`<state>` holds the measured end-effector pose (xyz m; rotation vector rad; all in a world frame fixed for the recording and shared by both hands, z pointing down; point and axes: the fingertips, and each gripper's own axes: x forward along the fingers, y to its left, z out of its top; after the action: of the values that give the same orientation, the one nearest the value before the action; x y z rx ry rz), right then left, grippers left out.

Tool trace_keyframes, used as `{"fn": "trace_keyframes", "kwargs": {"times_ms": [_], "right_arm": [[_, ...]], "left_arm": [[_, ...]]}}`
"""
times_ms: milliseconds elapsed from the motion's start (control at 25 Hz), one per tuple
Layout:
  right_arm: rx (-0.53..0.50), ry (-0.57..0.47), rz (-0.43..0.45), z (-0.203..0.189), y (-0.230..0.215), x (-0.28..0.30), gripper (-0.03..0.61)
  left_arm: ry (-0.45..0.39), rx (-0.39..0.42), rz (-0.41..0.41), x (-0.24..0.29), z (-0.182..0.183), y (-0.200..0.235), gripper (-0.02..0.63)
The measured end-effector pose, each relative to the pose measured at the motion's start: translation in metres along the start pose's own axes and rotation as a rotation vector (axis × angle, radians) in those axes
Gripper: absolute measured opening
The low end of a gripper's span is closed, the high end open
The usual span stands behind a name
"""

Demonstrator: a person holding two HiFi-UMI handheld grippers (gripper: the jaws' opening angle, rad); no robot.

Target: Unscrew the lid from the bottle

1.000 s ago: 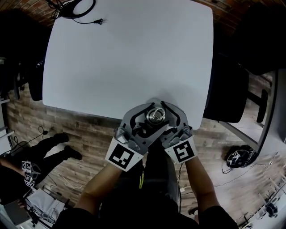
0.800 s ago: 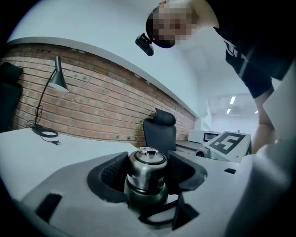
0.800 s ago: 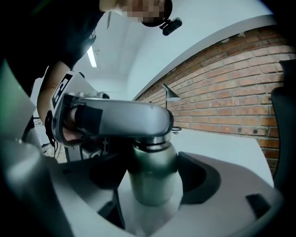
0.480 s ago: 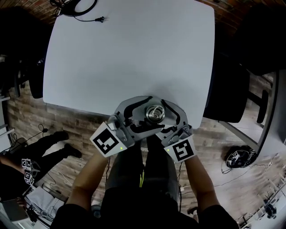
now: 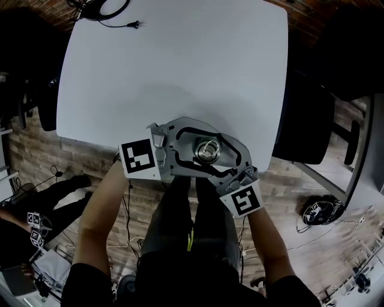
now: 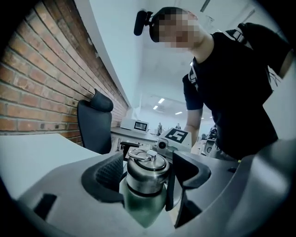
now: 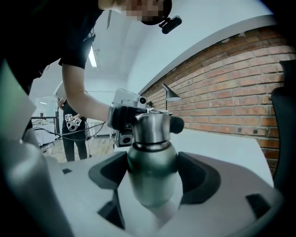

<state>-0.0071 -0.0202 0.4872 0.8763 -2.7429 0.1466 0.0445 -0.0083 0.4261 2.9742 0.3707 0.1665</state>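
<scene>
A steel bottle with a ring-topped lid point(image 5: 207, 150) is held over the white table's point(image 5: 180, 66) front edge. My right gripper point(image 5: 211, 163) comes from the lower right and is shut on the bottle's body point(image 7: 152, 173), with both pads against it. My left gripper point(image 5: 201, 147) reaches in from the left at lid height. In the left gripper view the lid point(image 6: 145, 167) sits between its wide-spread jaws. The left pad point(image 6: 111, 171) stands a little off the lid and the right pad point(image 6: 189, 169) is close beside it. The bottle's base is hidden.
A coiled black cable point(image 5: 105, 12) lies at the table's far left corner. Dark office chairs point(image 5: 306, 120) stand right and left of the table. Another person's legs point(image 5: 66, 192) are on the wood floor at the left, and a bag point(image 5: 321, 211) lies at the right.
My left gripper has swung from below-left of the bottle round to its left side, and its jaws have spread wider around the lid. The right gripper and bottle stayed put.
</scene>
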Motion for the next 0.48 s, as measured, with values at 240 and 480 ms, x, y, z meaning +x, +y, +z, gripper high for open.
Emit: {"fn": "trace_keyframes", "kwargs": {"times_ms": [240, 480], "right_arm": [[-0.004, -0.007, -0.002, 0.0, -0.001, 0.0, 0.322], [0.001, 0.001, 0.0, -0.002, 0.001, 0.0, 0.322]], "left_arm": [[0.024, 0.025, 0.079, 0.004, -0.011, 0.004, 0.284], [-0.019, 0.029, 0.3, 0.001, -0.008, 0.011, 0.281]]}}
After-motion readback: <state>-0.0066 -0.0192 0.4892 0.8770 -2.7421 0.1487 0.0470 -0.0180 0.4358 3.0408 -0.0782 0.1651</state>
